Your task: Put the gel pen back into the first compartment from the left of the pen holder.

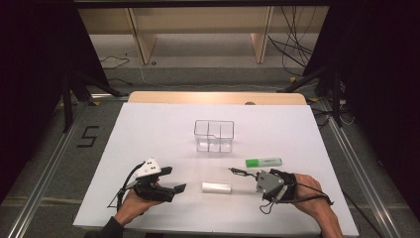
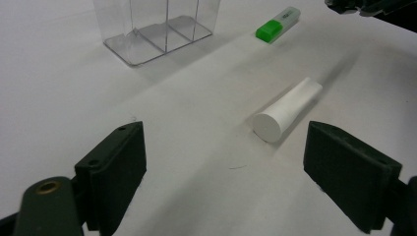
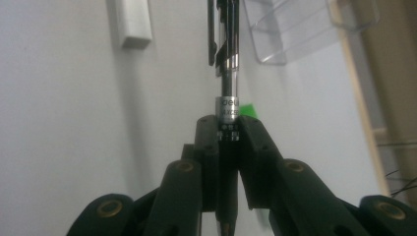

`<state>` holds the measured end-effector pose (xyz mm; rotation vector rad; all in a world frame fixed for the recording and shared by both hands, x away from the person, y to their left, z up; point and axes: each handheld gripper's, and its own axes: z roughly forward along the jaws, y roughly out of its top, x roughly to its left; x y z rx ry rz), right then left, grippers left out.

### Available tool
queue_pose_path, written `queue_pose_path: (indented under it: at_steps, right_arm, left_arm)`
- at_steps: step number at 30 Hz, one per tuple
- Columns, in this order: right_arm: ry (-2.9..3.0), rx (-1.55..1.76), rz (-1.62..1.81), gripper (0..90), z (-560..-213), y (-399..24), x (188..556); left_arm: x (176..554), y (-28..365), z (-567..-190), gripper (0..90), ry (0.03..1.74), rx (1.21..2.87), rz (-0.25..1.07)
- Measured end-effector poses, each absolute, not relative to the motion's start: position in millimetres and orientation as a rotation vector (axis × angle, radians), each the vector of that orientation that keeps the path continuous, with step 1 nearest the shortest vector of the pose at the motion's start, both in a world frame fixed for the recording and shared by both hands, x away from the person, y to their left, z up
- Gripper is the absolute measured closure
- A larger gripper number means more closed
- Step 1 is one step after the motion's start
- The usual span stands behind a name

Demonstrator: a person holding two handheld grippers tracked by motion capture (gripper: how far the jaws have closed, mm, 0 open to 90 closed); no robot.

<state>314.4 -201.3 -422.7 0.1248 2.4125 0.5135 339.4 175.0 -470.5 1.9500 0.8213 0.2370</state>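
White table, fingers (image 3: 248, 147) around pen (image 3: 229, 73)

Bare table around the clear bin (image 1: 214, 135), green highlighter (image 1: 263, 162) and white tube (image 1: 216, 188).

Grey floor (image 1: 44, 163), perhaps wooden shelving (image 1: 198, 29)

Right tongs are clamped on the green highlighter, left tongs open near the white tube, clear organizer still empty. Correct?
Not quite. The right tongs are clamped on a black and silver pen, as the right gripper view shows; the green highlighter lies on the table. The left tongs are open near the white tube, and the clear organizer is empty.
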Motion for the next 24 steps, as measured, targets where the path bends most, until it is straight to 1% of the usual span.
queue_pose_path:
  at_steps: [6, 15, 19, 24]
  right_arm:
    - [2.23, -0.046, 0.444, 79.9, -436.2, -190.5, 295.3]
    - [2.073, -0.164, 0.408, 79.9, -452.0, -180.3, 280.7]
    - [2.027, -0.205, 0.393, 79.9, -455.4, -176.0, 275.9]
    - [1.961, -0.291, 0.382, 79.9, -457.7, -168.7, 269.0]
  left_arm:
    - [339.3, 173.5, -467.4, 16.0, 0.819, 1.943, 0.228]
    - [339.3, 166.7, -458.2, 16.2, 0.795, 1.949, 0.203]
    - [339.2, 160.0, -453.4, 16.4, 0.781, 1.962, 0.199]
    - [340.4, 145.0, -442.5, 17.0, 0.721, 2.011, 0.182]
